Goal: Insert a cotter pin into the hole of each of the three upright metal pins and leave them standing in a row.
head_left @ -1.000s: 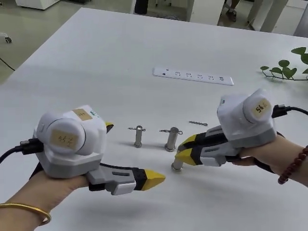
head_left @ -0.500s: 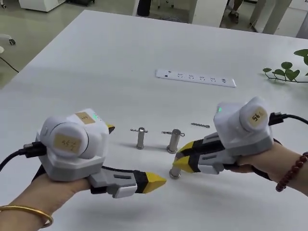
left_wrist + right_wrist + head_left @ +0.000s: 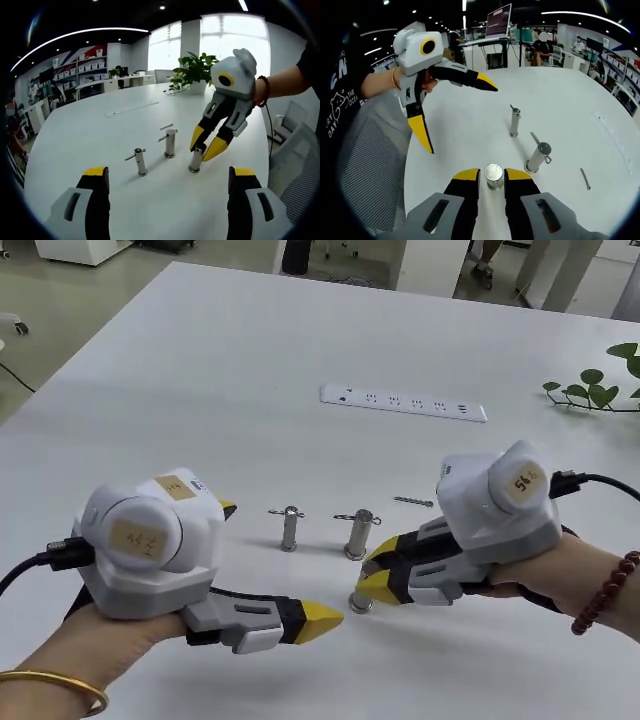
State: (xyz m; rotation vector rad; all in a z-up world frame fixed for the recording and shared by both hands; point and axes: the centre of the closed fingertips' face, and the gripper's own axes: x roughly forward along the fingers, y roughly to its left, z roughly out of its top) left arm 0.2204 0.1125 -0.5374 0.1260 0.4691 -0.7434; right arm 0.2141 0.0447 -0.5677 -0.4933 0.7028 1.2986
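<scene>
- Steel pin [image 3: 361,602], the one lacking a cotter, sits pinched in the right gripper's [image 3: 375,575] narrow jaws; the left gripper's [image 3: 168,172] jaws gape empty.
- Next, probably: fetch the loose cotter pin [image 3: 413,502].

We look down on the table [image 3: 200,360] from above; both gripper views sit low, facing each other across the pins [image 3: 170,143].

A broad white worktop [image 3: 200,390] takes up the middle of the room, and a long white power strip [image 3: 403,401] lies flat on it. Off the strip's right end, a green leafy plant [image 3: 600,392] sits at the worktop's edge, with tall bright windows [image 3: 165,42] farther off. Past the strip's left end are grey-green floor [image 3: 60,320] and white shelving with storage boxes [image 3: 87,70], under a curved ceiling light strip [image 3: 80,34].
</scene>
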